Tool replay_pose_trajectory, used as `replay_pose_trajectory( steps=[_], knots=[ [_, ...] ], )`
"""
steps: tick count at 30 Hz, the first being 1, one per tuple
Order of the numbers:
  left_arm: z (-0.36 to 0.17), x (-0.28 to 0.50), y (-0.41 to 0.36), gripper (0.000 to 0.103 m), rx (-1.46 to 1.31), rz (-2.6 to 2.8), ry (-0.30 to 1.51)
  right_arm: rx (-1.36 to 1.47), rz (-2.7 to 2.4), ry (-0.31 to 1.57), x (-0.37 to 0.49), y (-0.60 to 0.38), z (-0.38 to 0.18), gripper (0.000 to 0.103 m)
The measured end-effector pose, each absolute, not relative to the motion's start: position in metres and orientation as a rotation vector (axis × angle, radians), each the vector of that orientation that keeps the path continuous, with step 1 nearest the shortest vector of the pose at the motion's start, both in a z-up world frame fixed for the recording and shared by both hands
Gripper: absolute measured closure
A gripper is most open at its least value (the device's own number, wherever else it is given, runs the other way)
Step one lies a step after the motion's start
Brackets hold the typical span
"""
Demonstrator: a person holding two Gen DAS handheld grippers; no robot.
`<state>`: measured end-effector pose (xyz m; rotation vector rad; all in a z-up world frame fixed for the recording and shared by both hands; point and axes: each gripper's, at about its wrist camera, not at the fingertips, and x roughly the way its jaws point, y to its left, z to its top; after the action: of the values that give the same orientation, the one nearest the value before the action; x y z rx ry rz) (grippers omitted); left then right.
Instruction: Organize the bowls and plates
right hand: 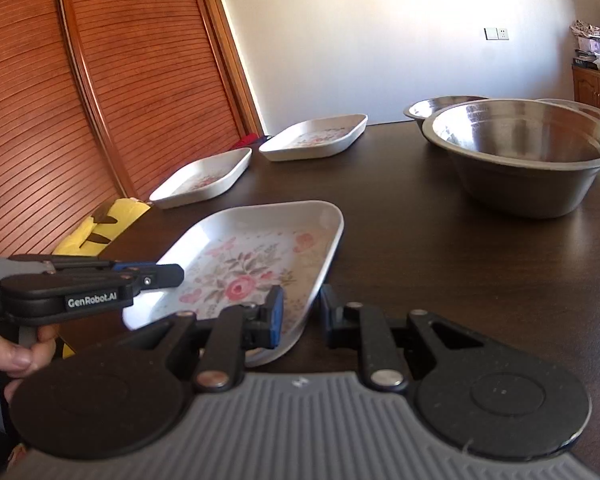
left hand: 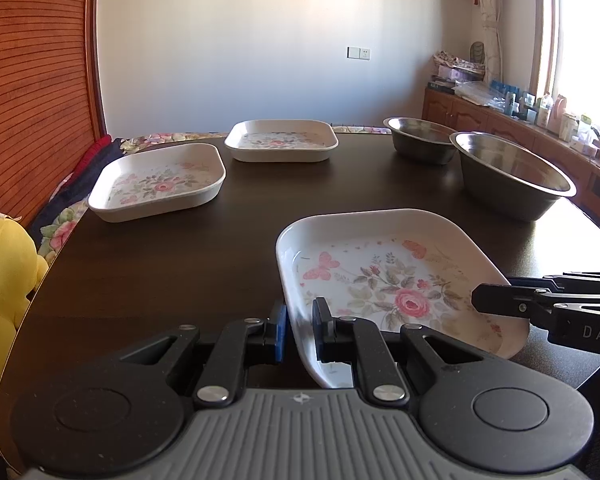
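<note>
Left gripper (left hand: 300,326) clamps the near-left rim of the floral plate (left hand: 384,280); right gripper (right hand: 300,312) nips its opposite rim. The plate hangs between them, tilted above the table (left hand: 160,280). Likely light, rigid, glossy melamine: slippery, so grip deep on the rim.

Glossy white floral plastic-looking tray (left hand: 392,280) lies on the smooth dark wooden table (left hand: 180,264); beyond it, a brushed steel bowl (left hand: 512,176) gleams dully.
</note>
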<state>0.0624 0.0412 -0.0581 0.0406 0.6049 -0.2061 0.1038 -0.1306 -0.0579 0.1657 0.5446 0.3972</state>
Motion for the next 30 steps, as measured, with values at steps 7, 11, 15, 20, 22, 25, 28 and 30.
replay_pose_trajectory(
  steps=[7,11,15,20,22,25,28,30],
  knots=[
    [-0.057,0.063,0.046,0.085,0.022,-0.197,0.602,0.150,0.388,0.532,0.103,-0.134,-0.059,0.081],
    [-0.051,0.061,0.053,0.077,0.015,-0.185,0.588,0.140,0.368,0.503,0.101,-0.139,-0.054,0.081],
    [-0.041,0.058,0.060,0.073,0.017,-0.174,0.564,0.126,0.352,0.464,0.098,-0.145,-0.043,0.080],
    [-0.026,0.060,0.069,0.064,0.006,-0.163,0.528,0.131,0.361,0.432,0.102,-0.150,-0.025,0.079],
    [-0.021,0.064,0.073,0.063,0.008,-0.152,0.516,0.126,0.373,0.426,0.105,-0.149,-0.019,0.077],
    [-0.016,0.071,0.080,0.058,0.000,-0.135,0.499,0.113,0.395,0.417,0.112,-0.145,-0.008,0.072],
    [-0.012,0.080,0.086,0.054,0.000,-0.120,0.491,0.102,0.420,0.414,0.121,-0.139,0.001,0.072],
    [-0.010,0.086,0.090,0.052,0.008,-0.110,0.486,0.090,0.436,0.412,0.126,-0.134,0.005,0.072]
  ],
)
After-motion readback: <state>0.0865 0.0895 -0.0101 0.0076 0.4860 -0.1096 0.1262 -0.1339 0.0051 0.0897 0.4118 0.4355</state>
